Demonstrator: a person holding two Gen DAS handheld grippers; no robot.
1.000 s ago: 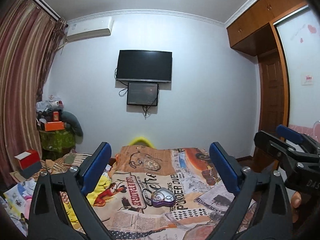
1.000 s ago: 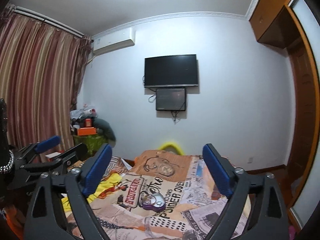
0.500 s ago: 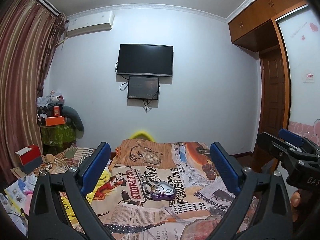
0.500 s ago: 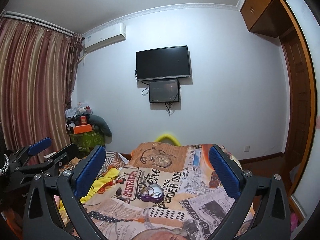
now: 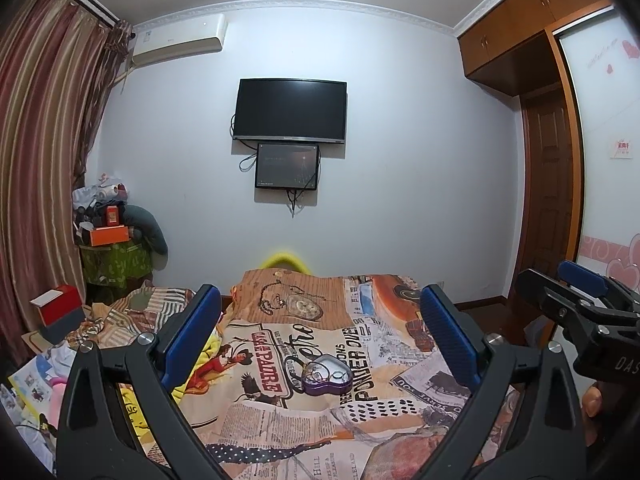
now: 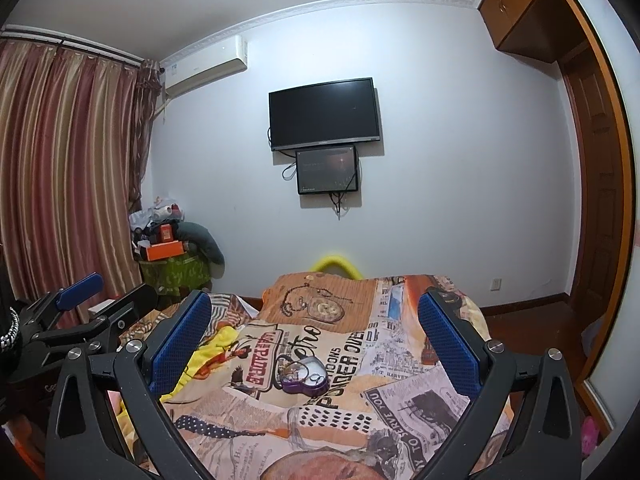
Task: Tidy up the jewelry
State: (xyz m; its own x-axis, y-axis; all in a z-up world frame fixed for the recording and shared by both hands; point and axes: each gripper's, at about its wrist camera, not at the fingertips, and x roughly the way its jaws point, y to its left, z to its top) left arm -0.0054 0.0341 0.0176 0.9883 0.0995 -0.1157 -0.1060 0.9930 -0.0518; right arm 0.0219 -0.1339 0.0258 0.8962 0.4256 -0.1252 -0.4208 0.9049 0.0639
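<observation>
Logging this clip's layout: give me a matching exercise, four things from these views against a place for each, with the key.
Things:
1. heart-shaped tin
2. television
3. orange box
4. air conditioner

Places:
A. high on the wall beside the curtain
B. on the printed bedspread, ahead of both open grippers
C. on the pile in the corner
D. middle of the far wall, above a smaller screen

Pairs: 1-B, 2-D, 3-C, 4-A
</observation>
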